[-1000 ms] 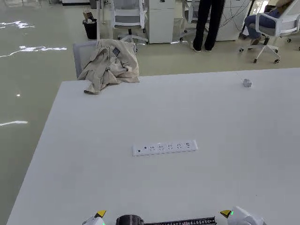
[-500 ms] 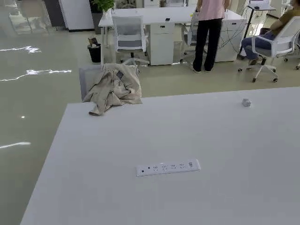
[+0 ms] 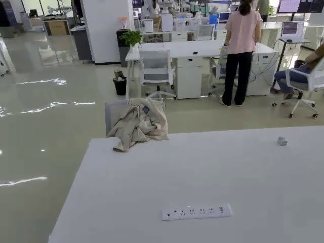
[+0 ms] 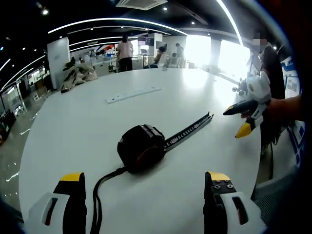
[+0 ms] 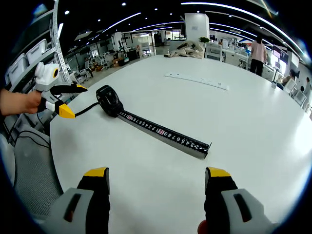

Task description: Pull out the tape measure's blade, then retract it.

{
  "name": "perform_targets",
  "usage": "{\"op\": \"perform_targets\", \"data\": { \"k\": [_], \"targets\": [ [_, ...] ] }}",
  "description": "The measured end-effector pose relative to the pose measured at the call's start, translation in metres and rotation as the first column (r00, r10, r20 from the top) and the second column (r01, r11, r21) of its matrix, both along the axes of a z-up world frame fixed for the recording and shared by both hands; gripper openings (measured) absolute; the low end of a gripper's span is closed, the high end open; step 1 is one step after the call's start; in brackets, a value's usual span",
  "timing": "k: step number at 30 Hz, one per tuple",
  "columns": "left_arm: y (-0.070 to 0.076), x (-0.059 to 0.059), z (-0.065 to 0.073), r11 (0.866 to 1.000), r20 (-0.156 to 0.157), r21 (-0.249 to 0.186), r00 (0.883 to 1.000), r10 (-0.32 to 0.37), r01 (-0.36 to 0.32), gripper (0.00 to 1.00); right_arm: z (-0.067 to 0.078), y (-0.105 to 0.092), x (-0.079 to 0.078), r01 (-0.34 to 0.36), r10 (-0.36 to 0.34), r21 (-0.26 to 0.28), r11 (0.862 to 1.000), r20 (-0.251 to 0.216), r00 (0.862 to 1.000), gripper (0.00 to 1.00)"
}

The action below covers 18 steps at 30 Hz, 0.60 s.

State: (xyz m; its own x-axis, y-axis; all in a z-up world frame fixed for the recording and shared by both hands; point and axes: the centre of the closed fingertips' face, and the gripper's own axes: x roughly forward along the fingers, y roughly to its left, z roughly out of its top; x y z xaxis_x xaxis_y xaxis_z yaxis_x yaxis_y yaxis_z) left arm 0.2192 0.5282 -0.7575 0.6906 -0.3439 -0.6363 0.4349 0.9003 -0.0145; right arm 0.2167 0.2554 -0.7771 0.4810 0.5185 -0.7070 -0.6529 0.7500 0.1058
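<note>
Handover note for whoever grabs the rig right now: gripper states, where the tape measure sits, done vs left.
Left hand-held gripper: open, holding nothing, aimed at the case of the tape measure, apart from it.
Right hand-held gripper: open, holding nothing, facing the free end of the blade.
The tape measure lies on the white table, blade out and flat on the top. Its black cord trails back between the left jaws.
Done: blade pulled out.
Left: retract the blade. Whether a lock holds it out cannot be told.
</note>
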Motion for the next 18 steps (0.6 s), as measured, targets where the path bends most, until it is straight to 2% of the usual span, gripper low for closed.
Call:
{"op": "perform_targets", "data": {
  "k": [2,11,13,18],
  "targets": [
    [-0.001,-0.004,0.002,1.000,0.000,-0.004,1.000,0.007,-0.007,0.99,-0.002,0.001,-0.004,0.008,-0.008,0.006,1.000,-0.002,1.000,0.83],
    [-0.003,-0.024,0.011,0.998,-0.004,-0.029,0.999,0.050,-0.050,1.00,0.012,0.011,-0.027,0.039,-0.038,0.043,0.998,-0.013,0.999,0.89],
    [-0.005,-0.027,0.013,0.998,0.004,-0.032,0.998,0.059,-0.059,1.00,0.014,0.013,-0.030,0.043,-0.042,0.047,0.998,-0.010,0.999,0.90],
    [-0.010,-0.039,0.017,0.999,0.009,-0.023,0.999,0.049,-0.049,1.00,0.026,0.017,-0.037,0.054,-0.053,0.058,0.997,-0.012,0.999,0.91]
  ]
}}
